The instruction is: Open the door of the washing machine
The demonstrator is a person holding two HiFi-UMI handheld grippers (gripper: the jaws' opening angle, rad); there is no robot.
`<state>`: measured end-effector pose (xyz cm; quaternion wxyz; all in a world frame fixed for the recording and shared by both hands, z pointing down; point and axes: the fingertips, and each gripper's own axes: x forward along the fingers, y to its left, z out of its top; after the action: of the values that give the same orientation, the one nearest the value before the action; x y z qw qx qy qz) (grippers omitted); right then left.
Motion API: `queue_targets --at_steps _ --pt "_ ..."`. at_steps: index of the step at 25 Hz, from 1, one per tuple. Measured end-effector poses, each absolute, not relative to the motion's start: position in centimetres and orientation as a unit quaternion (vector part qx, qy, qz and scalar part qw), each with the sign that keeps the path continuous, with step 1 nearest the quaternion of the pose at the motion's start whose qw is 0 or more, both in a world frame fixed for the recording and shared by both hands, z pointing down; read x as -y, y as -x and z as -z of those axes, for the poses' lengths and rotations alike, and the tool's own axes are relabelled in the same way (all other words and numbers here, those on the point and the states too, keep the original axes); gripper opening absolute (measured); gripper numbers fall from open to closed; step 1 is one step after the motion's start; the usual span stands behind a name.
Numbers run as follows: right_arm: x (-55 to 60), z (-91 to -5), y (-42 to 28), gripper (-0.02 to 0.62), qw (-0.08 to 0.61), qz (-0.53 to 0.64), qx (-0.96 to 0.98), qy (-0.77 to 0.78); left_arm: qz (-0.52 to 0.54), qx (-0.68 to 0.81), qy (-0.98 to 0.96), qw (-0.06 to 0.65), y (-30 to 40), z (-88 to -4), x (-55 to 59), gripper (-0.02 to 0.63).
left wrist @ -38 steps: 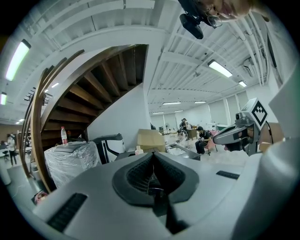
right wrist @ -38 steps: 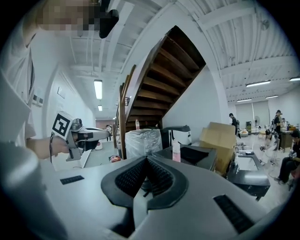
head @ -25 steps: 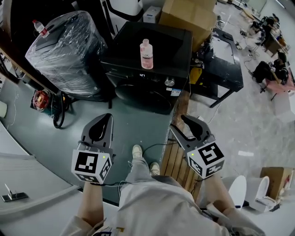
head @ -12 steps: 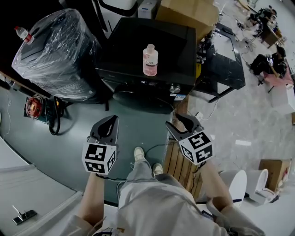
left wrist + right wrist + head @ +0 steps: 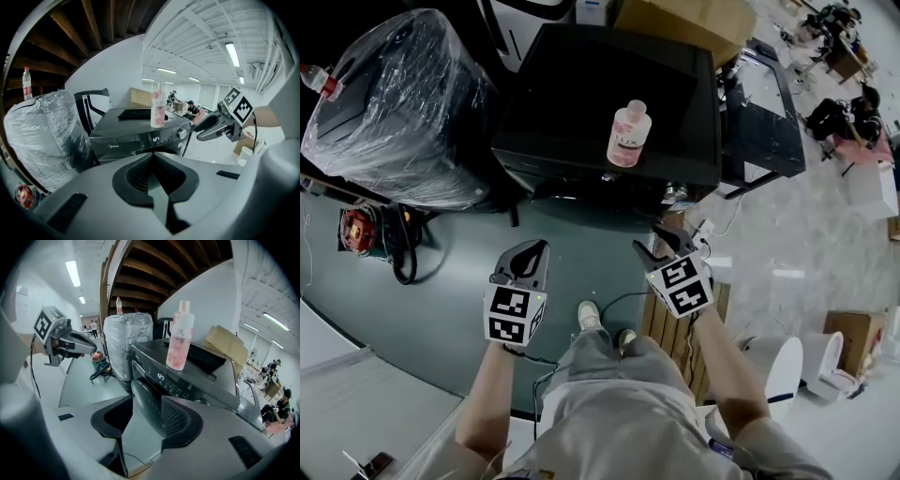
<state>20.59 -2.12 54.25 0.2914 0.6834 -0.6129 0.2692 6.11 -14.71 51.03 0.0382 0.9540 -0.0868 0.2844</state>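
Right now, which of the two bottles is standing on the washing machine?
The pink bottle, upright on top of the black washing machine; the red-capped bottle is over by the plastic-wrapped bundle.

Open-plan industrial workshop.
Plastic-wrapped load (image 5: 394, 108), cardboard box (image 5: 684, 21), bare concrete floor (image 5: 811, 234), ceiling strip lights (image 5: 233, 54), seated worker (image 5: 848, 117) beyond.

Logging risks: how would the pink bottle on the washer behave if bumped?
Probably tips easily: the bottle stands upright, tall and narrow, near the front edge of the washer. Likely light, since it looks like small plastic.
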Motion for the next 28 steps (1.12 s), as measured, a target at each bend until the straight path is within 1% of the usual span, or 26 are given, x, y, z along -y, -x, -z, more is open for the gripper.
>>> queue_targets --at_steps 5,13,18,23,28 --pt "4.0 -57.7 -21.0 0.216 0.298 -0.292 0.605 -0.678 -0.306 0.086 -0.947 0.044 -6.1 -54.6 17.0 0.023" --pt "5.0 -63.7 -25.4 0.218 0.338 -0.33 0.583 -0.661 -0.348 0.098 -0.931 0.047 -6.7 -59.2 18.4 0.023" --pt "5.9 -67.7 -26.7 0.216 0.354 -0.358 0.592 -0.629 -0.369 0.119 -0.919 0.074 -7.2 -61.8 18.6 0.023" --pt "6.9 -70.7 -27.4 0.216 0.368 -0.373 0.597 -0.607 -0.382 0.159 -0.903 0.12 -7.1 -63.9 18.8 0.023" --pt "7.7 -72.9 -28.3 0.216 0.381 -0.362 0.608 -0.595 -0.387 0.187 -0.893 0.135 -6.9 -64.7 18.8 0.023"
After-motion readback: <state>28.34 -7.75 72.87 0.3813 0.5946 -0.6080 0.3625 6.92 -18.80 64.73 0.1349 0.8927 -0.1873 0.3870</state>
